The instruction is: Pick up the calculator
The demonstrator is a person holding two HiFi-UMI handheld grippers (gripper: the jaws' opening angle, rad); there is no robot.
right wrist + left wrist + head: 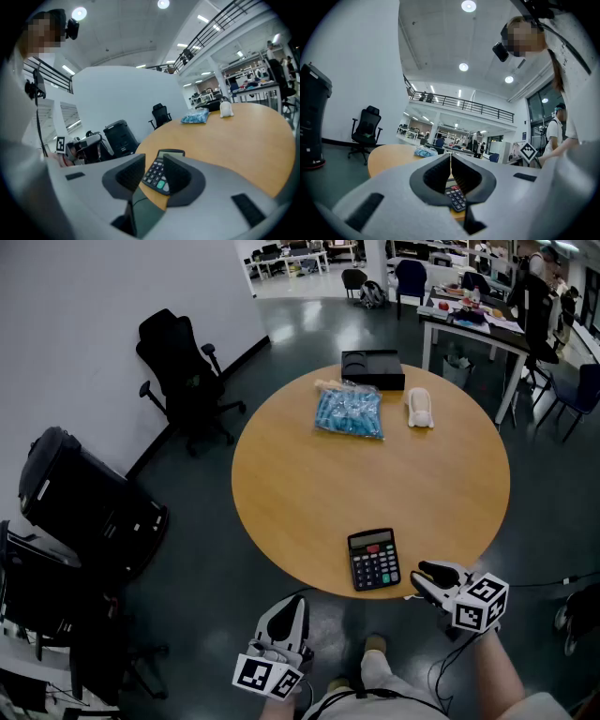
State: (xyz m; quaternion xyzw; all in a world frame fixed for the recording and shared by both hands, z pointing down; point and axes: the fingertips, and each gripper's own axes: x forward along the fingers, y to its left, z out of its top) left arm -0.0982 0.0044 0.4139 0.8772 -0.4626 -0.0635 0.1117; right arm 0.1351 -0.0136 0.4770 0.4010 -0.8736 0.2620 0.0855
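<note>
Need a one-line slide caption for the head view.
Head view: calculator at the round table's near edge; right gripper beside it, jaws slightly apart, left gripper hangs back.

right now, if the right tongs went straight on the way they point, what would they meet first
The calculator, most likely: it lies at the near edge of the table, framed between the slightly parted right tongs. Depth is hard to judge.

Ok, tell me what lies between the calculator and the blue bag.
Nothing: in the head view only bare tabletop separates the calculator from the blue bag.
</note>
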